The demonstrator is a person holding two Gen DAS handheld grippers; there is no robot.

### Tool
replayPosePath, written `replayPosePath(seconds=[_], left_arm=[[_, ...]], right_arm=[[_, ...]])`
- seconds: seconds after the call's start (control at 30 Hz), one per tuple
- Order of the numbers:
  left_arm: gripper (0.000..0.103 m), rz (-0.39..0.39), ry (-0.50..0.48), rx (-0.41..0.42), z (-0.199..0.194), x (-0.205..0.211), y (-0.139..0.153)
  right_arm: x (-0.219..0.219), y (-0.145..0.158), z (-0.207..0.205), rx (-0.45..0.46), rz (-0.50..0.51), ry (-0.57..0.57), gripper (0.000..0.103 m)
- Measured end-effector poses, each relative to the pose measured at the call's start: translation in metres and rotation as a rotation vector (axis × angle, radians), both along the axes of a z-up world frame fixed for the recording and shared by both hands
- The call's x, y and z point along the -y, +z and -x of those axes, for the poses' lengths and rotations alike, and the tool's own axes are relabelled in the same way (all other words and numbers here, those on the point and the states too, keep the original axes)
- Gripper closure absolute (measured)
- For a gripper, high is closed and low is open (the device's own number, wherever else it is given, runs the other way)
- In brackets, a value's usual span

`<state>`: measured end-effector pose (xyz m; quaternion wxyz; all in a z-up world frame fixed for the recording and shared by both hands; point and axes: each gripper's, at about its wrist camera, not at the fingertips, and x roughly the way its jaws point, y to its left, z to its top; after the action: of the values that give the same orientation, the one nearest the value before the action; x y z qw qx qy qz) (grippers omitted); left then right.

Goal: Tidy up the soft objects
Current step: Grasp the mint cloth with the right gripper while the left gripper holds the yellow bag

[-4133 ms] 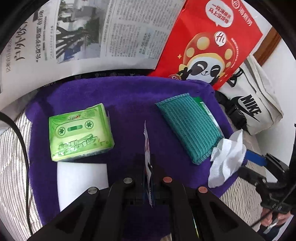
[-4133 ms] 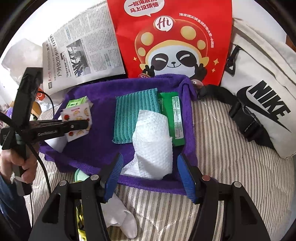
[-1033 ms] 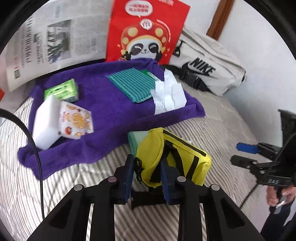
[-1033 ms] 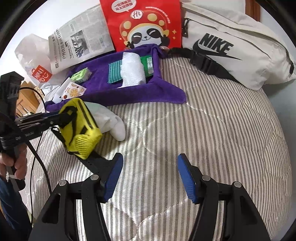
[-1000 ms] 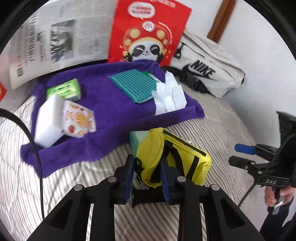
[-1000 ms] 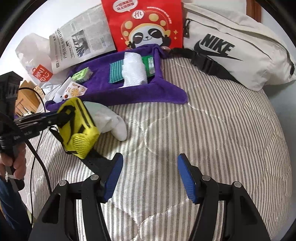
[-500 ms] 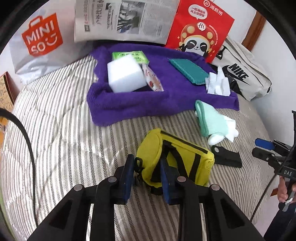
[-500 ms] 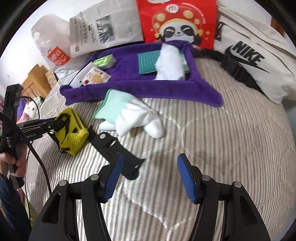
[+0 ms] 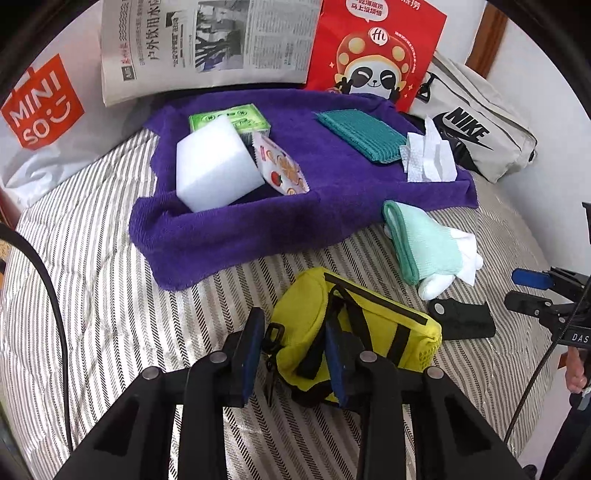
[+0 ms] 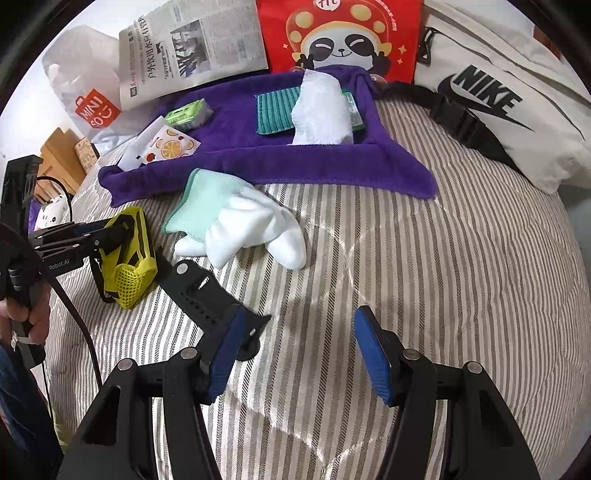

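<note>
My left gripper (image 9: 293, 354) is shut on the end of a yellow pouch (image 9: 365, 328) with black straps, which lies on the striped bed; it also shows in the right wrist view (image 10: 129, 254). A mint and white glove (image 9: 424, 251) lies beside it, in front of a purple towel (image 9: 332, 221). On the towel are a white foam block (image 9: 214, 173), a green packet (image 9: 231, 118), a fruit-print sachet (image 9: 282, 170), a teal cloth (image 9: 358, 133) and a white tissue (image 9: 428, 155). My right gripper (image 10: 299, 354) is open and empty over the bed.
A black strap (image 10: 210, 295) lies by the right gripper's left finger. A white Nike bag (image 10: 517, 96), a red panda bag (image 10: 340, 33), a newspaper (image 9: 207, 40) and a Miniso bag (image 9: 40, 107) stand behind the towel.
The left gripper has drawn the yellow pouch back, away from the towel and glove, and set it lower on the bed. The right gripper has stayed open and shifted closer to the black strap.
</note>
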<state>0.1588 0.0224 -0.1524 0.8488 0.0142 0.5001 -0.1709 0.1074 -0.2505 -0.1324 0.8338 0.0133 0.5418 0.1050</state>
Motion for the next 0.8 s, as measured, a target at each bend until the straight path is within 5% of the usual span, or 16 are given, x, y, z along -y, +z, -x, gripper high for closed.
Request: replayPosePath(seconds=[0.5, 0.8], left_arm=[[0.078, 0.061, 0.135, -0.001, 0.019, -0.047, -0.002], [0.074, 0.092, 0.155, 0.004, 0.019, -0.049, -0.007]], right_arm=[[-0.048, -0.002, -0.052, 0.036, -0.011, 0.081, 0.04], [-0.069, -0.022, -0.073, 0.022, 0.011, 0.086, 0.029]])
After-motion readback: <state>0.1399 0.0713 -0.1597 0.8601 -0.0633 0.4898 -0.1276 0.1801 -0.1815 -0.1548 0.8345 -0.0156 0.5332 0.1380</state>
